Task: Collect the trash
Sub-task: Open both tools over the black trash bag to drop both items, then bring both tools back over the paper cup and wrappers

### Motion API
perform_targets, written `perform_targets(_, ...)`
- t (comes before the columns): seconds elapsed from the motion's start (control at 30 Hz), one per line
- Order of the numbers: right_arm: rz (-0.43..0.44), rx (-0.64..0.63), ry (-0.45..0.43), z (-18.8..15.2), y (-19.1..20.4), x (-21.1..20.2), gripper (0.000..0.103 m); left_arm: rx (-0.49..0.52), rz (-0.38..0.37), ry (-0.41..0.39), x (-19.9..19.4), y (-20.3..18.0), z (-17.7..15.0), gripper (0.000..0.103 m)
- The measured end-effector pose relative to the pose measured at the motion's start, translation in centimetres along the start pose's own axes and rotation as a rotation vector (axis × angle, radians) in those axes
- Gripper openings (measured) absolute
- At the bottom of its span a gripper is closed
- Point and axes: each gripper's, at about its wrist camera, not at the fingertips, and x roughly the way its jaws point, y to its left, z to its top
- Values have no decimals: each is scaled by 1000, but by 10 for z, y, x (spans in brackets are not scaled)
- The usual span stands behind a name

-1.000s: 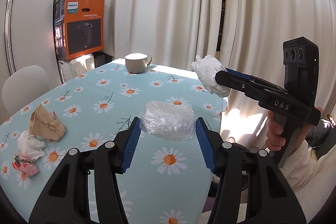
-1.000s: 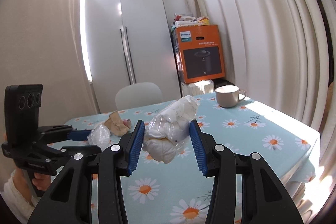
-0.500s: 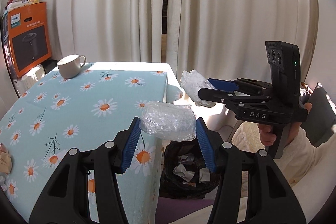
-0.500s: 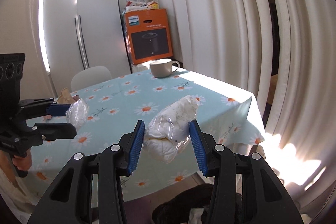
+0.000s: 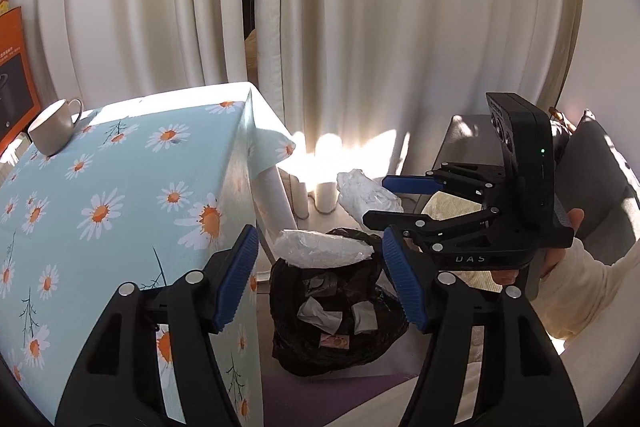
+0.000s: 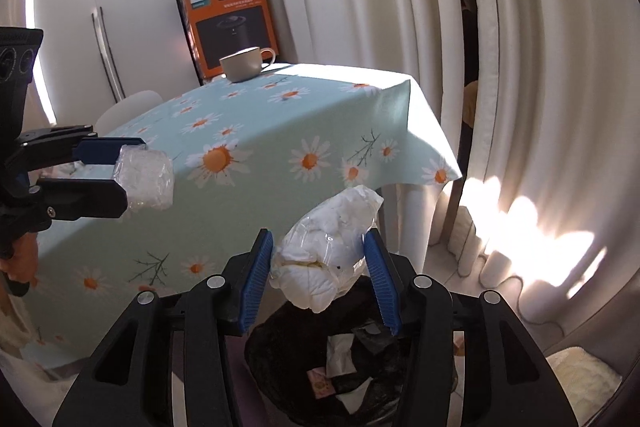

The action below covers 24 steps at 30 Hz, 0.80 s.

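Both tools are hanging over the black bin bag (image 5: 336,311) at 6 o'clock beside the desk (image 5: 120,187), the left tool (image 5: 318,281) and right tool (image 6: 318,277) having just been spreading to release the clear wrapper (image 5: 324,248) and white wad (image 6: 330,251) above it.

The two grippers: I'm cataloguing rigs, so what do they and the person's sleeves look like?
Both the left gripper and right gripper are black plastic with ribbed blue pads and silver screws. The right one carries white "DAS" lettering and an upright black camera block with a green light. The sleeve is cream.
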Motion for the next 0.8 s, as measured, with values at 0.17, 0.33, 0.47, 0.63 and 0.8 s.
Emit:
perform_targets(0.17,-67,47,4,-9,-19,7,92,-58,-33,-61,-11,13,6,97)
perform_targets(0.33,-40,103,19,-7,-30,18,92,-96,36,-64,-24,29,2,97)
perform_targets(0.47,-23,95,14,1,-22,22,92,-146,102,-76,-39,45,-8,97)
perform_targets(0.63,21,76,-7,12,-2,18,92,-219,187,-111,-65,66,-22,97)
perform_targets(0.8,43,-5,-43,33,29,18,92,-280,277,-154,-99,82,-41,97)
